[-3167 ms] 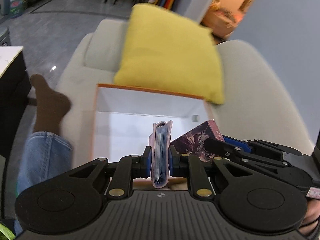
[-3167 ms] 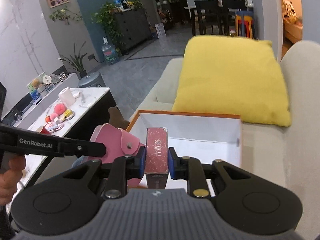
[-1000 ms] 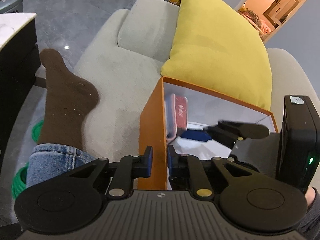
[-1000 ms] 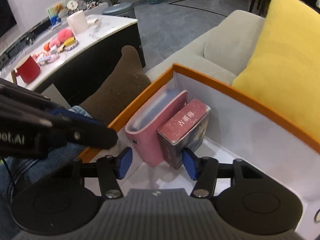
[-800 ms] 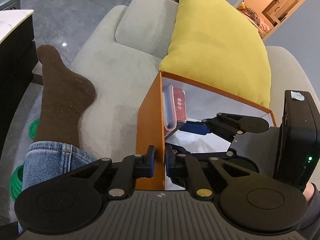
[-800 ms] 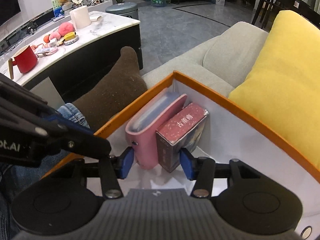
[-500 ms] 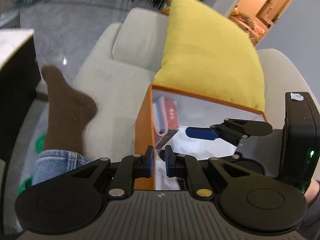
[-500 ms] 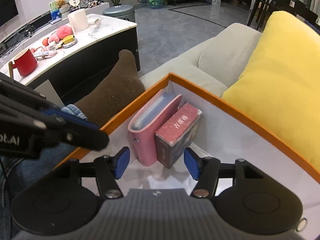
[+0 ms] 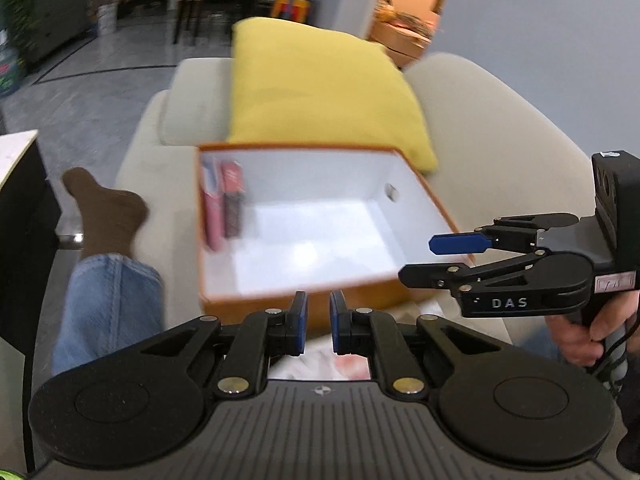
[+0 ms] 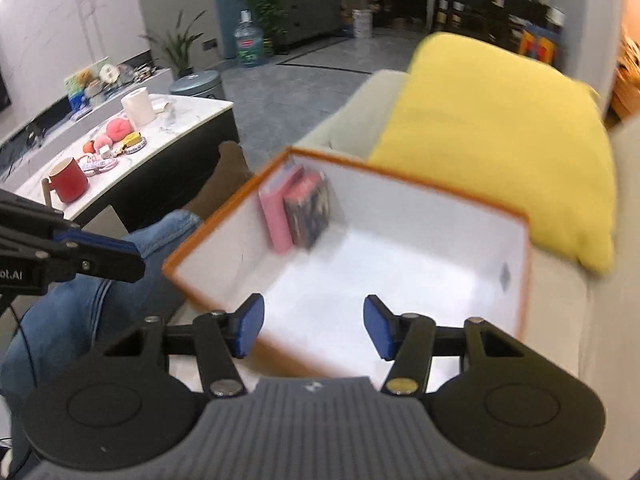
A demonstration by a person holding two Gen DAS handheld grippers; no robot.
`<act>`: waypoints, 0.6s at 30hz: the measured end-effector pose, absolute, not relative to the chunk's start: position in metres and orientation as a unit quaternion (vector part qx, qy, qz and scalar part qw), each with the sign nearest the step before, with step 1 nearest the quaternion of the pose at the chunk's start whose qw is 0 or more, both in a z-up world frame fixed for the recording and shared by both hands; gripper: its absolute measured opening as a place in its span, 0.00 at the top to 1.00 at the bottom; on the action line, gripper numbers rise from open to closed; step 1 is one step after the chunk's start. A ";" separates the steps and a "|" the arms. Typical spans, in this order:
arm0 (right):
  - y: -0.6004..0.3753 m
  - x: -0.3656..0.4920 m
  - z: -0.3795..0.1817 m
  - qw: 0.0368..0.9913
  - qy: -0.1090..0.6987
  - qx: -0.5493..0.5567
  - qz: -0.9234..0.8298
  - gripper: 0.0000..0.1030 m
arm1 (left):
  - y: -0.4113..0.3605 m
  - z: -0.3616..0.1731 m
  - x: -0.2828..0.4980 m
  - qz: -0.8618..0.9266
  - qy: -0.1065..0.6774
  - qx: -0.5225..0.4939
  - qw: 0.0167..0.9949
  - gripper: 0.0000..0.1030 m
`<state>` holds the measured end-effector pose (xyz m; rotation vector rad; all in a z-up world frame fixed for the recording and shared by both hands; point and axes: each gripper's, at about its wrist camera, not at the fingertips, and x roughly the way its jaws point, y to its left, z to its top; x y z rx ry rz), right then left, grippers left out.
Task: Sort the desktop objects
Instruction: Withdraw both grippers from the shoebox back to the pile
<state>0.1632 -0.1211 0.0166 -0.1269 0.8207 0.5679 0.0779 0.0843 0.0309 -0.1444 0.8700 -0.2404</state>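
An orange box [image 9: 308, 147] with a white inside sits on a beige sofa; it also shows in the right wrist view [image 10: 404, 181]. A pink card holder [image 9: 211, 204] and a dark red card box [image 9: 234, 204] stand upright side by side in its far left corner, also in the right wrist view as the holder [image 10: 274, 216] and the box [image 10: 310, 210]. My left gripper [image 9: 318, 326] is nearly shut and empty, just before the box's near wall. My right gripper [image 10: 312, 330] is open and empty over the box's near edge.
A yellow cushion [image 9: 320, 88] leans behind the box. A person's jeans leg and brown sock [image 9: 108, 208] lie left of it. A white-topped coffee table [image 10: 120, 140] at left holds a red mug [image 10: 70, 180], a paper roll and small items.
Both grippers have let go of the card holder and the card box, which now stand in the box. Both have pulled back and up from it. The right gripper has opened wider.
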 end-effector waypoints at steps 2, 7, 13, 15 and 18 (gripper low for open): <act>-0.139 0.139 0.009 0.875 0.402 -0.052 0.264 0.44 | 0.068 0.025 0.064 -0.124 0.423 -0.055 0.896 0.88; -0.170 0.079 -0.017 0.871 0.425 -0.041 0.243 0.44 | 0.038 0.008 0.036 -0.140 0.433 -0.039 0.890 0.88; -0.184 0.029 -0.044 0.859 0.447 -0.050 0.244 0.44 | 0.014 -0.019 0.013 -0.145 0.449 -0.037 0.881 0.88; -0.181 0.021 -0.054 0.853 0.454 -0.067 0.248 0.44 | 0.010 -0.028 0.008 -0.148 0.462 -0.050 0.873 0.87; -0.171 0.011 -0.065 0.854 0.437 -0.119 0.256 0.45 | 0.003 -0.035 0.000 -0.143 0.471 -0.060 0.868 0.86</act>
